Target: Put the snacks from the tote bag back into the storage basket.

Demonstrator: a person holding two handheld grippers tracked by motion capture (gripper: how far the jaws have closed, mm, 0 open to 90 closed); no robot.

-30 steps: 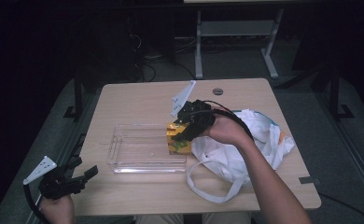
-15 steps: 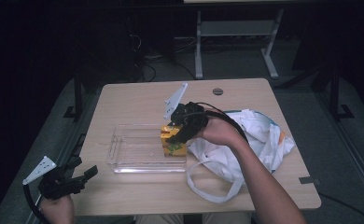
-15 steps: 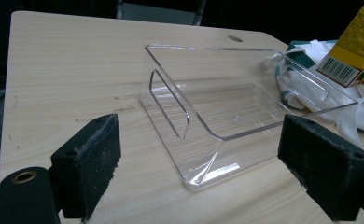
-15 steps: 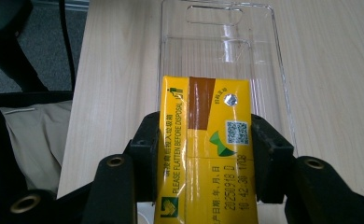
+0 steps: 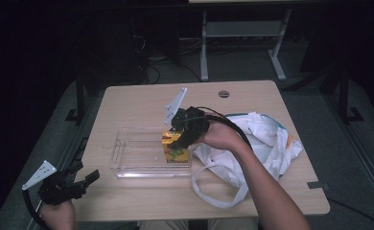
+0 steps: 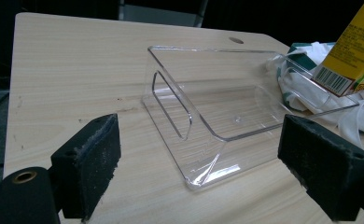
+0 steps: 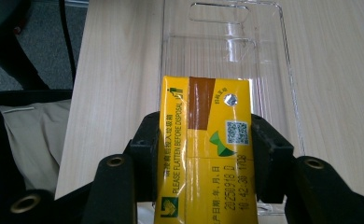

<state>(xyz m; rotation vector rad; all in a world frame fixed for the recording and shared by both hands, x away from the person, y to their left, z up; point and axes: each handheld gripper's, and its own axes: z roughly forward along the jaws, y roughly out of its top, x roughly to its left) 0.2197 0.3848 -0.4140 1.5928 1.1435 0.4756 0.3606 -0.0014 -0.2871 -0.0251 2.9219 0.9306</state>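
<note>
At the desk's (image 5: 142,201) near left corner, the left gripper (image 5: 79,184) hovers with jaws apart, holding nothing. Farther in, mid-desk, the right gripper (image 7: 203,144) is clamped on a yellow drink carton (image 5: 174,148), upright over the right end of a clear tray (image 5: 127,167). It looks nearly placed; release remains. The tray's left stretch is free, with a white bag (image 5: 266,143) against the right edge.
</note>
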